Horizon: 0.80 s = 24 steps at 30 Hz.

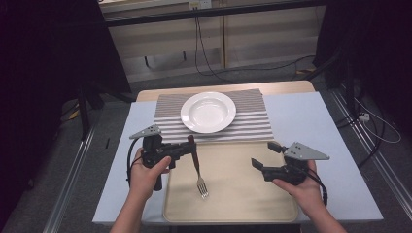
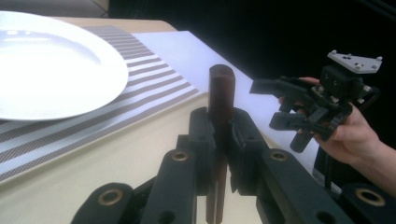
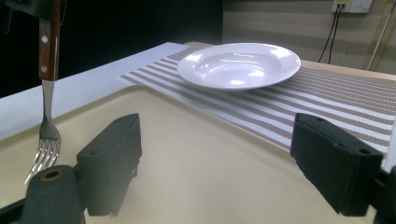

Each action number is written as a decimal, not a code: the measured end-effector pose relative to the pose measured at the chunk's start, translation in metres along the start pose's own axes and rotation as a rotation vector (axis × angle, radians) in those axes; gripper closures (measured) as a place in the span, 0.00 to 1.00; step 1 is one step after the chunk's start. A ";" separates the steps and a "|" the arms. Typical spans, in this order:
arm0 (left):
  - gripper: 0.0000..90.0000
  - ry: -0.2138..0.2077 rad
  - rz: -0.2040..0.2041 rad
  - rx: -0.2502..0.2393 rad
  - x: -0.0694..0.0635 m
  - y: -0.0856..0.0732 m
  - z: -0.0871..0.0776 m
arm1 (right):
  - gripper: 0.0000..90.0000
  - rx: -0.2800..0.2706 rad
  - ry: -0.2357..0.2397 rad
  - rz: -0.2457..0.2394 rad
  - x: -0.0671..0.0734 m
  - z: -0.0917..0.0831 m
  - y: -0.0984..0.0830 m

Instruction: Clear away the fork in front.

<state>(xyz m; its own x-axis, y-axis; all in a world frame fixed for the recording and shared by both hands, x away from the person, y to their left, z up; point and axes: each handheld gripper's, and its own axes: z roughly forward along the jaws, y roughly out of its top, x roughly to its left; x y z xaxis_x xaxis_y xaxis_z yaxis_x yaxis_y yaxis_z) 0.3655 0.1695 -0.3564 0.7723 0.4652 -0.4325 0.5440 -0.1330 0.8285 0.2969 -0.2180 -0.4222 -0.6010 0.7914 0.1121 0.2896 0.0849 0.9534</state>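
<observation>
A fork [image 1: 198, 171] with a dark wooden handle [image 2: 221, 93] hangs tines-down over the beige tray [image 1: 243, 194]. My left gripper [image 1: 190, 148] is shut on the handle's upper part, at the tray's far-left corner. In the right gripper view the fork [image 3: 46, 116] shows at the left, its tines just above the tray. My right gripper [image 1: 266, 155] is held over the tray's right side, jaws wide open with nothing between them [image 3: 215, 158]. It also appears across the tray in the left gripper view [image 2: 271, 103]. A white plate [image 1: 208, 112] rests on a striped placemat [image 1: 252, 124] behind the tray.
The table [image 1: 301, 121] has a pale cover, bare on both sides of the tray. Its front edge runs just below the tray. Beyond the table are floor cables and dark stands at left and right.
</observation>
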 end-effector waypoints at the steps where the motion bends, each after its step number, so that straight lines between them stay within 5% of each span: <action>1: 0.90 0.002 -0.003 0.006 0.001 -0.001 -0.001 | 0.17 -0.002 -0.002 0.002 -0.001 -0.001 0.000; 15: 0.90 0.010 -0.034 0.044 0.015 -0.013 -0.022 | 0.15 0.019 -0.029 0.007 -0.011 -0.019 -0.008; 24: 0.85 0.080 0.014 0.004 0.027 -0.031 -0.006 | 0.14 0.010 -0.030 0.026 -0.015 -0.022 -0.013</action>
<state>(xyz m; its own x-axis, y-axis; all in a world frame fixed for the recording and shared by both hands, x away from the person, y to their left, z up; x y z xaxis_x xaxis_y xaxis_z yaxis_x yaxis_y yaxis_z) 0.3680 0.1914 -0.3916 0.7514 0.5320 -0.3905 0.5343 -0.1432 0.8331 0.2858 -0.2441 -0.4296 -0.5710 0.8109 0.1279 0.3119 0.0701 0.9475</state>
